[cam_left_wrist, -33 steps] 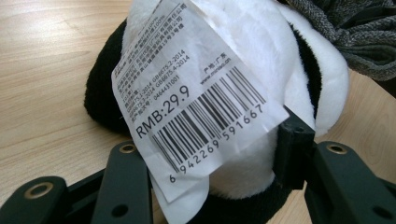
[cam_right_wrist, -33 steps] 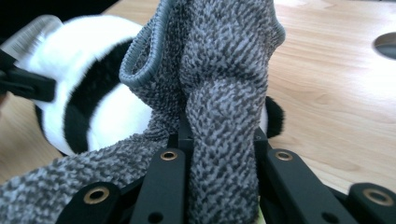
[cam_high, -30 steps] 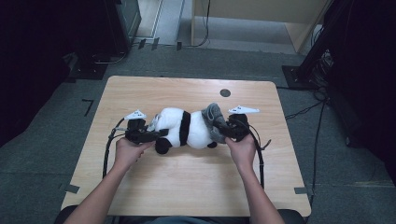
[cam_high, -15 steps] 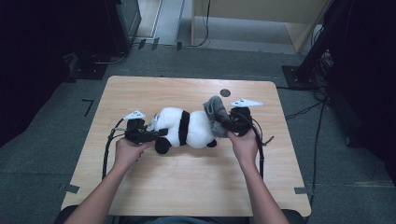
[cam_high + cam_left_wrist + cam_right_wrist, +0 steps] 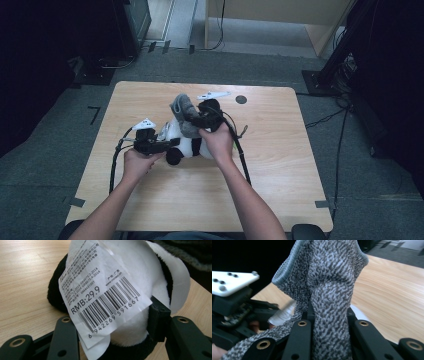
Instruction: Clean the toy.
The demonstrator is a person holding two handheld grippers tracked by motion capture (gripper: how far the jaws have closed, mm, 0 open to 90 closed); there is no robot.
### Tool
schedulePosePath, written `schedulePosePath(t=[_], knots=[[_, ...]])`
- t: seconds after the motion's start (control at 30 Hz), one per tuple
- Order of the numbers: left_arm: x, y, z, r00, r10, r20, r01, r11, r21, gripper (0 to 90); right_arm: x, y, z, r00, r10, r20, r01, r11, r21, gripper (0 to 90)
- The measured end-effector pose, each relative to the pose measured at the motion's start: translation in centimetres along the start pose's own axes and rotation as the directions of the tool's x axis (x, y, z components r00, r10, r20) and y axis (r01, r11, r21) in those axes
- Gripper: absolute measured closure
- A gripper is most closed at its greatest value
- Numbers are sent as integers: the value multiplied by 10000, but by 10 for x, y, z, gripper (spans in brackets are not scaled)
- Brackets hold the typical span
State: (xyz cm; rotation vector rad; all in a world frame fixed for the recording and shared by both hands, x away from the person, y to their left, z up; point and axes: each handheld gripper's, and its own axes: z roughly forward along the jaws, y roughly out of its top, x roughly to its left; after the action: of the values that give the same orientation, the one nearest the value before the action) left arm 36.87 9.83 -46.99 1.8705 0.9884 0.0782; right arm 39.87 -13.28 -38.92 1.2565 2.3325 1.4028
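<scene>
The left claw (image 5: 167,144) is clamped on the low white end of a toy panda (image 5: 187,142), its two black jaws pressing the plush from either side. In the left gripper view the jaws rise at both lower corners with the white body (image 5: 140,290) bulging between them, and a paper tag (image 5: 102,295) with a barcode and a printed price hangs down across the near jaw. Just beyond the tag a black plush limb (image 5: 56,293) rests on the tabletop (image 5: 22,280).

The right claw (image 5: 192,120) is clenched on a grey knitted cloth (image 5: 184,109) at the top of the panda, up and to the right of the left claw and close to it. In the right gripper view the knit (image 5: 329,290) stands bunched up between the jaws, its ribbed edge curling over at the top, and the left gripper sits just to the left behind it.

From above, the panda lies between the two hands near the middle of the tabletop (image 5: 280,165), tipped up towards the right claw. A cable trails from each gripper back along the wood towards the person's forearms.
</scene>
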Motion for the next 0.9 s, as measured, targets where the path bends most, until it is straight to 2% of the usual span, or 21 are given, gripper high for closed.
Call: schedulePosePath(t=[0.07,0.17,0.27,0.37,0.47,0.57,0.63,0.77,0.9], knots=[[0,0,0,10000,6,-7,-6,10000,-6,480,6,1,10,9996,169,-224,-166,9998,144,770],[-1,0,0,10000,33,-54,-33,10000,9,480,13,-1,20,9991,154,-400,-140,9992,364,771],[-3,0,0,9992,333,-202,-333,9994,5,481,17,-4,26,9998,-140,-153,149,9984,547,773],[-3,0,1,9993,296,-213,-295,9996,47,490,11,-10,25,9990,-441,33,439,9980,459,768],[-2,0,1,9997,194,-139,-193,9998,51,501,-1,-19,17,10000,-20,19,20,9999,161,768],[-1,0,1,9999,62,-111,-62,10000,77,504,-9,-30,6,9999,42,140,-43,10000,55,769],[0,0,1,10000,16,-76,-15,9999,105,505,-16,-39,-3,9991,119,412,-122,9999,76,769],[-1,1,1,10000,88,-8,-88,9999,143,505,-37,-56,-22,9962,694,519,-686,9975,-175,770],[1,1,2,9999,96,123,-98,9998,147,506,-49,-67,-41,9952,689,699,-673,9974,-251,771]])
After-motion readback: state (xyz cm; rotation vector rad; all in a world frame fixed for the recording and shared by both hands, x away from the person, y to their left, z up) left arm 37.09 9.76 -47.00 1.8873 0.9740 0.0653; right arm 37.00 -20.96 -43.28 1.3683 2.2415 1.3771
